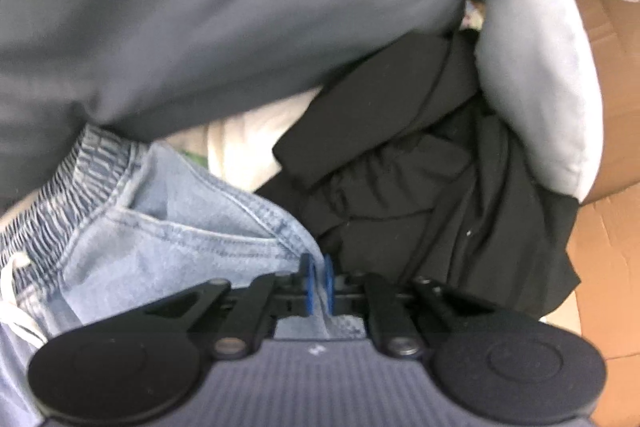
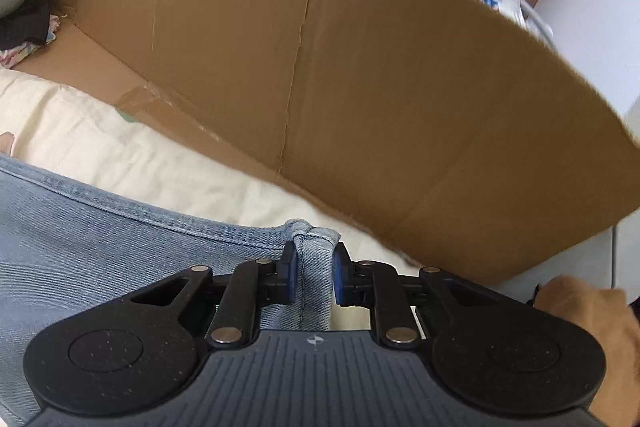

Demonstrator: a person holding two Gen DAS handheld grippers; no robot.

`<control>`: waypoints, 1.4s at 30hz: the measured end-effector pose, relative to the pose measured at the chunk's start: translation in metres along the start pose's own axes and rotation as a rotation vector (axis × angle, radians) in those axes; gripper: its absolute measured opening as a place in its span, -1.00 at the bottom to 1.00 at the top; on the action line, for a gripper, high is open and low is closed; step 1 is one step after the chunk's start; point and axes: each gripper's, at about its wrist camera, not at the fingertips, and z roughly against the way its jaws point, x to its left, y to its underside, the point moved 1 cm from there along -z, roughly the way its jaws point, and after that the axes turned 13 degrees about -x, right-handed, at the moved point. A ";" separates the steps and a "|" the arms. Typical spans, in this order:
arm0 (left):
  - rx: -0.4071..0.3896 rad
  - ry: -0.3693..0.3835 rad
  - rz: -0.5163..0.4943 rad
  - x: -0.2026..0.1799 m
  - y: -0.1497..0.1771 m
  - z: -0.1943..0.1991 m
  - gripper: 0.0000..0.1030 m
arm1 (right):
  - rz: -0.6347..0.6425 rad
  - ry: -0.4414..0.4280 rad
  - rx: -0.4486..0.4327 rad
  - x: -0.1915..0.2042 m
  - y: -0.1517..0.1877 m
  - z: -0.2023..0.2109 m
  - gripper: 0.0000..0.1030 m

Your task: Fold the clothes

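Your left claw [image 1: 319,281] is pinched nearly shut on a thin edge of the light-blue denim trousers [image 1: 172,227], close to the pocket seam and below the elastic waistband [image 1: 68,187]. Your right claw [image 2: 314,277] stands narrow, clamped on a bunched hem corner of the same trousers [image 2: 100,247]. The denim lies across a cream cloth [image 2: 120,143] inside a cardboard box [image 2: 360,87], with a black garment [image 1: 420,167] and grey garments [image 1: 200,7] crowding it on the left side.

Judgement: this is the lift-and-spread stage, ahead of any fold. Both holds look sound, but the right one takes a thick wad, so keep the pinch firm there. Draw the two claws apart evenly until the cloth between them runs taut, and raise the trousers clear of the black garment so nothing drags along. Whether the legs are aligned cannot be told from these views; check before laying down.
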 end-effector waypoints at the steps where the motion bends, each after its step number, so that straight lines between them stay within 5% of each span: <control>1: -0.005 0.003 0.005 -0.001 0.000 0.001 -0.90 | 0.004 0.003 -0.004 -0.001 -0.003 0.000 -0.69; 16: -0.060 0.043 0.055 -0.007 -0.017 -0.002 -0.90 | 0.076 0.068 0.001 0.007 -0.056 -0.038 -0.73; 22: -0.036 0.017 0.064 -0.005 -0.003 -0.027 -0.89 | 0.090 0.073 0.059 0.017 -0.050 -0.065 -0.72; 27: -0.018 0.004 0.040 -0.011 0.002 -0.037 -0.77 | 0.051 0.076 0.074 0.019 -0.046 -0.080 -0.35; 36: -0.007 0.093 -0.050 -0.021 0.014 0.000 -0.57 | -0.019 0.050 0.014 0.008 -0.034 -0.029 -0.24; 42: 0.019 0.134 -0.160 -0.034 0.040 0.022 -0.43 | -0.209 0.061 0.046 -0.023 0.013 0.020 -0.21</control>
